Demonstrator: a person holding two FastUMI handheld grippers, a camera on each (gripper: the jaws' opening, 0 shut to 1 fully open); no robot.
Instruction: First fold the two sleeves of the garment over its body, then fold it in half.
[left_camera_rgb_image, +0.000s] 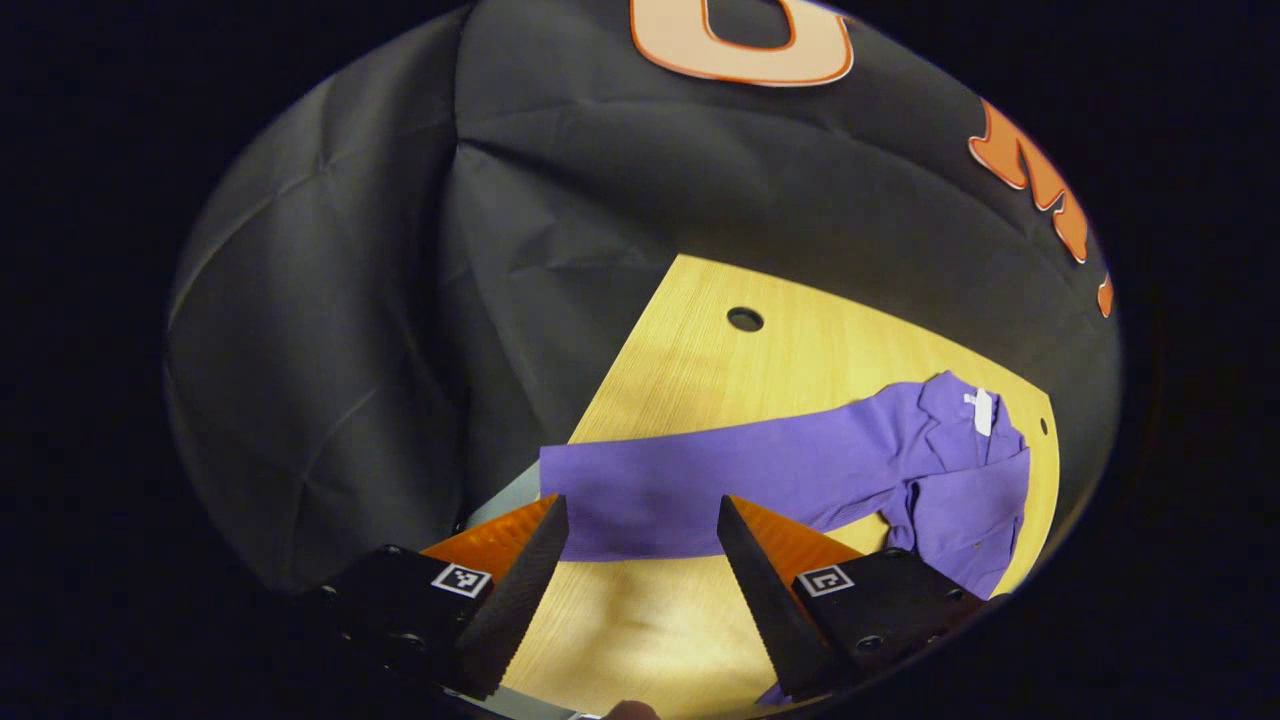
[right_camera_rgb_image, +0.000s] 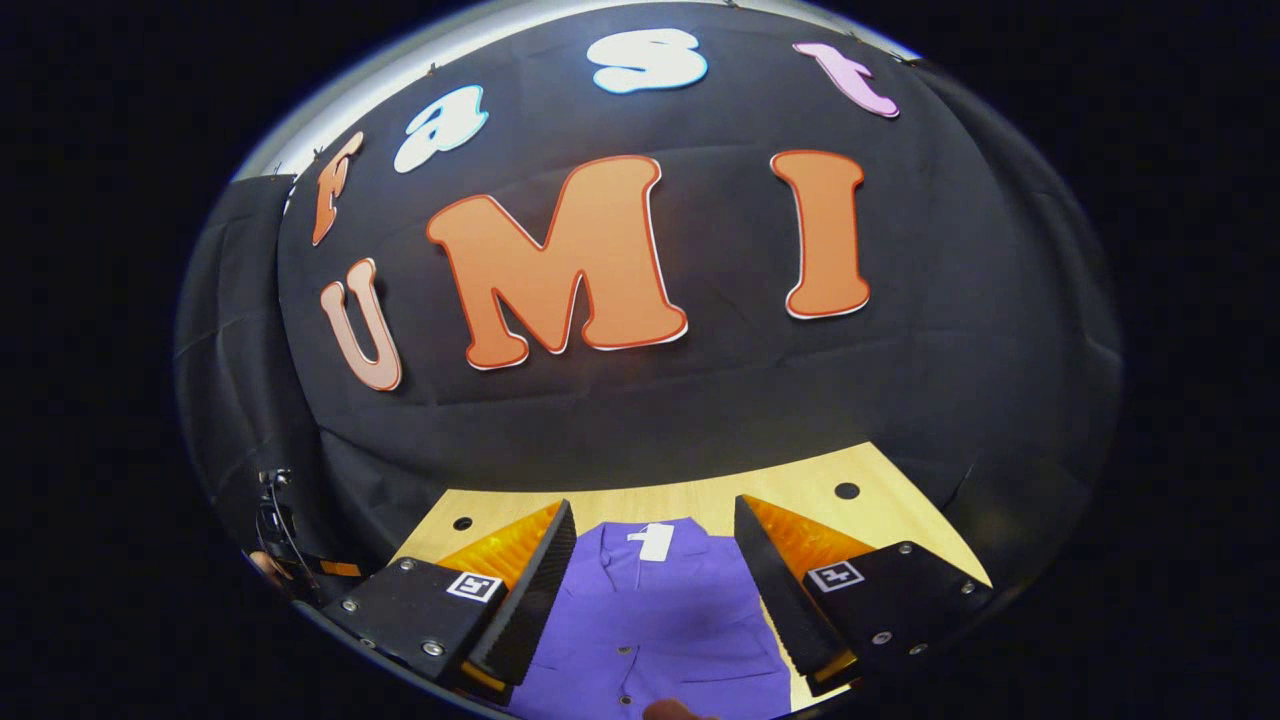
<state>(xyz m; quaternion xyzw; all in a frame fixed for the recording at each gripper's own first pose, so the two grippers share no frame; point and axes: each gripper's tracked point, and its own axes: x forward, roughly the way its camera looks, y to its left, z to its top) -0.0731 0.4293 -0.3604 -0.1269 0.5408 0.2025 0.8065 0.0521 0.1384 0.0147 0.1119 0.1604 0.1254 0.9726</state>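
A purple long-sleeved shirt lies on the wooden table. One sleeve stretches straight out to the left, its cuff end reaching the table's left edge. My left gripper hovers open over that sleeve's end, with nothing between its fingers. The collar with a white tag sits at the far right. In the right gripper view the shirt's body lies flat with collar, white tag and buttons facing up. My right gripper stands open above the chest, pointing toward the collar.
The table has small round holes near its far edge. The black cloth wall hangs close behind and to the left of the table. A stand with cables shows at the far left.
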